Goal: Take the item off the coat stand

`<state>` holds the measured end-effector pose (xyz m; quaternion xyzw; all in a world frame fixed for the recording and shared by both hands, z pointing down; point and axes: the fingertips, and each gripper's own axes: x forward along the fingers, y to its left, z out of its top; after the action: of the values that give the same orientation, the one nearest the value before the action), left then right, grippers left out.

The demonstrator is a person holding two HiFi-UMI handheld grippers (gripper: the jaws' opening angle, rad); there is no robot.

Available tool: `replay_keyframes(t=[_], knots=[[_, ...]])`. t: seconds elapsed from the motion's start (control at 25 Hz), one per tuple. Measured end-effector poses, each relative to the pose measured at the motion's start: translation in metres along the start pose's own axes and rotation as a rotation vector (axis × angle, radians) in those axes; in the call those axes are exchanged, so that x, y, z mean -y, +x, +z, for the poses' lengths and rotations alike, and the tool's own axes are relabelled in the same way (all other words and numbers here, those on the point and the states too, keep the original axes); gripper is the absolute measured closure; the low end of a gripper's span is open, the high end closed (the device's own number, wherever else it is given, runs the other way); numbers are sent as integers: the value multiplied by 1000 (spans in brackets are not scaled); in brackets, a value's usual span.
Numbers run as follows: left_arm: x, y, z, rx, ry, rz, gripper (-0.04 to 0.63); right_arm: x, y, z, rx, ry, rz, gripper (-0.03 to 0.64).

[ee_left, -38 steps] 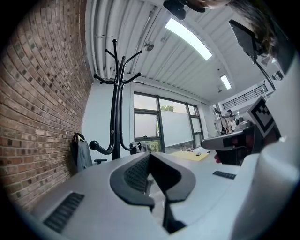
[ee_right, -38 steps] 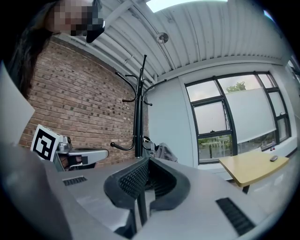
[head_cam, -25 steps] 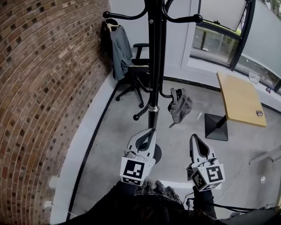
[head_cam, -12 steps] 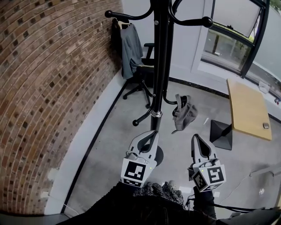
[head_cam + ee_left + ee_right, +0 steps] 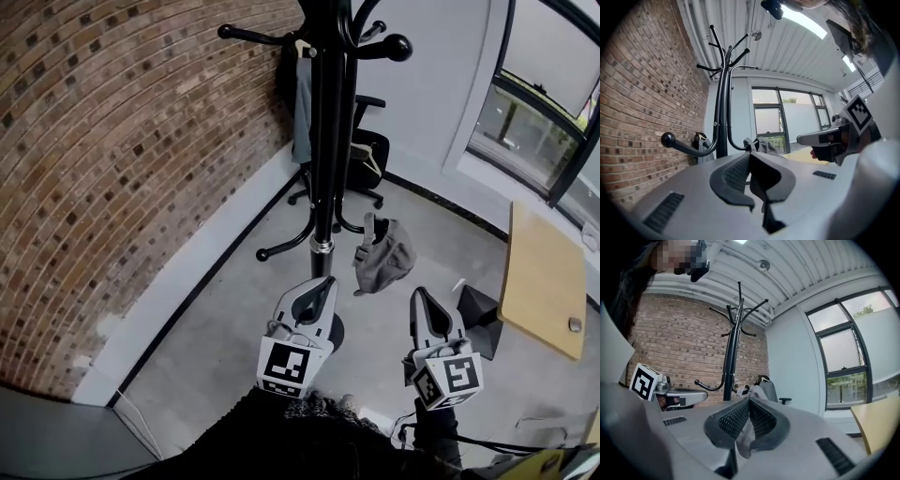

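We read this as an office or co-working sort of room, seen from a corner. What shows it:

- black swivel office chair (image 5: pixel 367 157) on castors, w/ a grey jacket (image 5: pixel 302 112) on a hanger at its back
- tall black coat stand (image 5: pixel 322 141) in front of a bare brick wall (image 5: pixel 122 169)
- light wood table (image 5: pixel 546 281) on a dark pedestal base, at right
- big dark-framed windows (image 5: pixel 525 112) w/ greenery outside
- plain grey concrete floor (image 5: pixel 234 319)
- ribbed ceiling (image 5: pixel 787 51) w/ a strip light (image 5: pixel 801 18)

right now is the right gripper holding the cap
No, the cap hangs on a low hook of the coat stand, clear of the shut right gripper.
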<state>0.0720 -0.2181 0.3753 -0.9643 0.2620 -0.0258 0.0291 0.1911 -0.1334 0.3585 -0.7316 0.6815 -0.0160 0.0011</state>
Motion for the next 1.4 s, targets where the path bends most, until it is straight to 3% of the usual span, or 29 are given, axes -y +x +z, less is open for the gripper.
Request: replay_keyframes(t=[0.4,0.6,0.96,1.2,1.4], knots=[[19,-17,-7,-22,-39,215,589,28,-2,-6,-18,-10,174,607],[10,-25,-9,-40,-23,263,589,20,9,-10,-17,8,227,607],[-31,-14,-6,-9,-21,248,589,6,39,10,23,-30,197,607],[-34,-1,-7,-6,-23,192,589,1,41,11,9,-92,186,607],[-32,8,-11,-17,-35,206,589,18,45,15,16,-104,187,607]])
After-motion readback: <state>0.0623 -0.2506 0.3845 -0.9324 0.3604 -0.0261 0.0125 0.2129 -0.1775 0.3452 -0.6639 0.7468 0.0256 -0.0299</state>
